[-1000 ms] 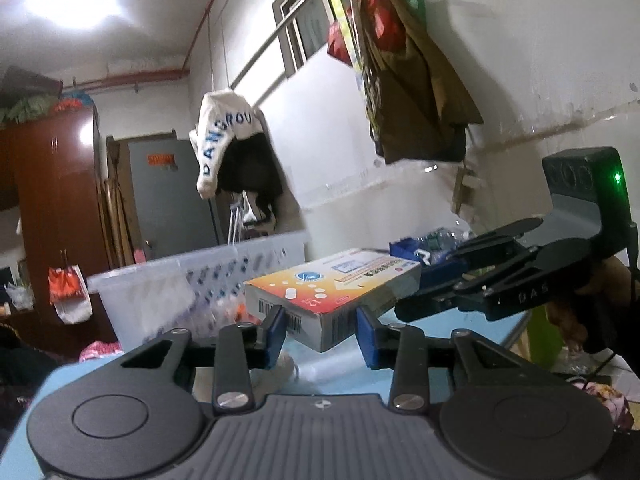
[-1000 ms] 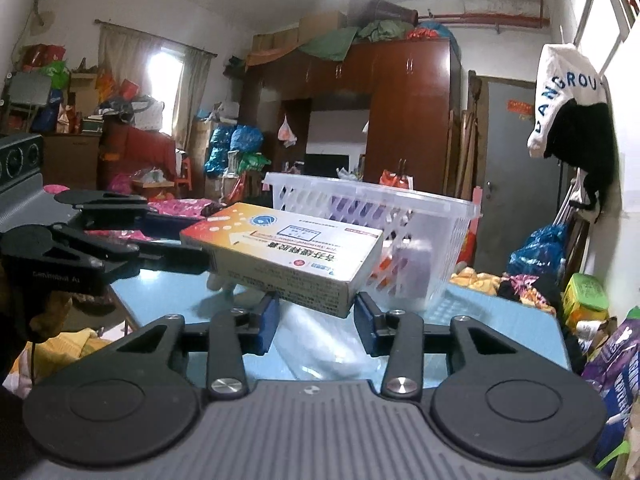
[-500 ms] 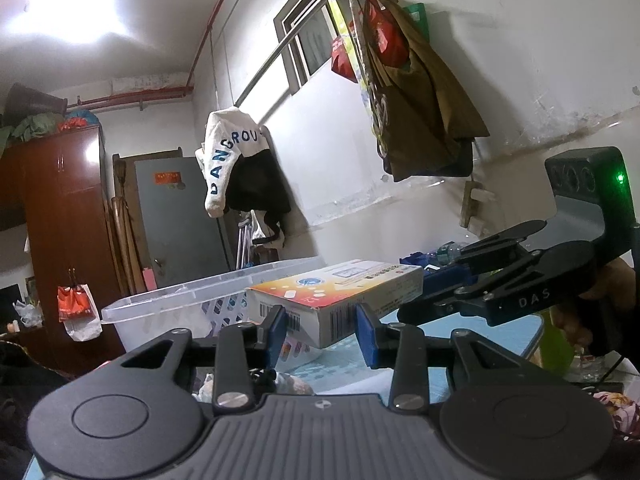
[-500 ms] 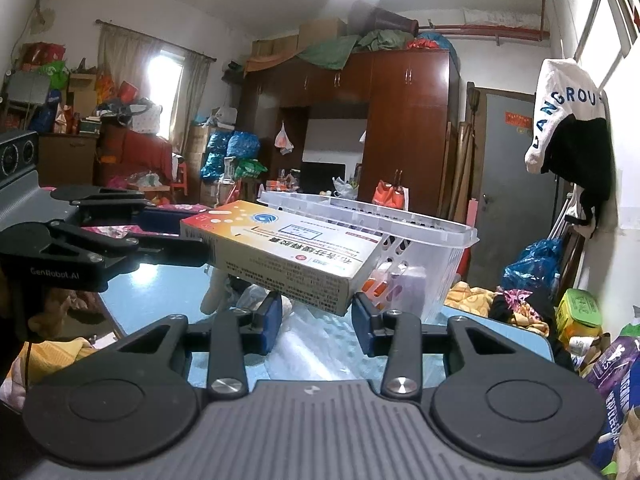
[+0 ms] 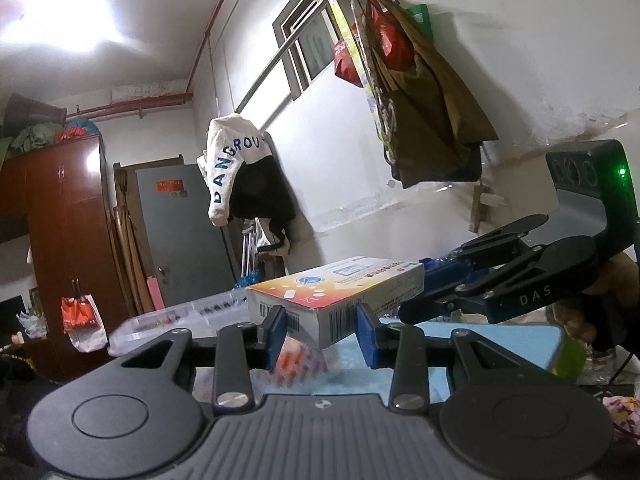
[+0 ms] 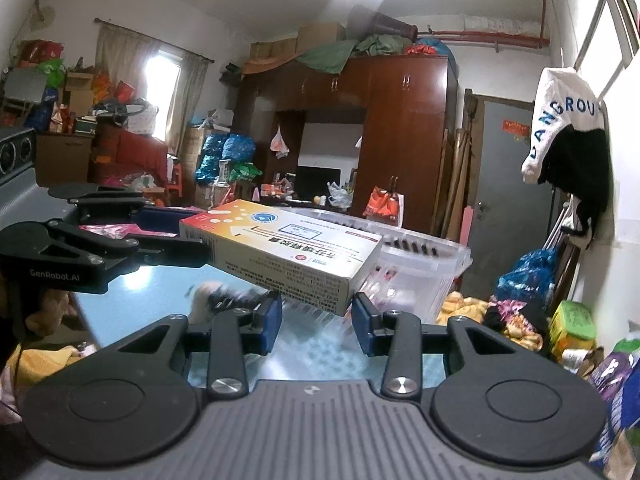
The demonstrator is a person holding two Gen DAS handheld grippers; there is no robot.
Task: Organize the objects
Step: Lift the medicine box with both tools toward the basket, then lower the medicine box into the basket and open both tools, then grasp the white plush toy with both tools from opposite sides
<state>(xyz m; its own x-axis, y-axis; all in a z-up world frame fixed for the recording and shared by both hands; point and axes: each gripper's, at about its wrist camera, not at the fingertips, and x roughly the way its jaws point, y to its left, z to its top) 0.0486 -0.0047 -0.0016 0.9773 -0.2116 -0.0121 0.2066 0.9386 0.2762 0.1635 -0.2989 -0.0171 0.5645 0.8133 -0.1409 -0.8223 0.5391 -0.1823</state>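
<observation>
I see a light blue table (image 6: pixel 312 354) with a shiny top and tiny pale dots on it. In the left wrist view the same table (image 5: pixel 500 336) shows as a blue strip. A clear see-through plastic basket with slots in its sides (image 6: pixel 424 268) stands on the far part of the table. In the left wrist view that basket (image 5: pixel 176 322) looks blurry. I can see small red and orange things inside it, but I cannot tell what they are. A small blurry pale thing (image 6: pixel 208 294) lies on the table, nearer to me and left of the basket.
</observation>
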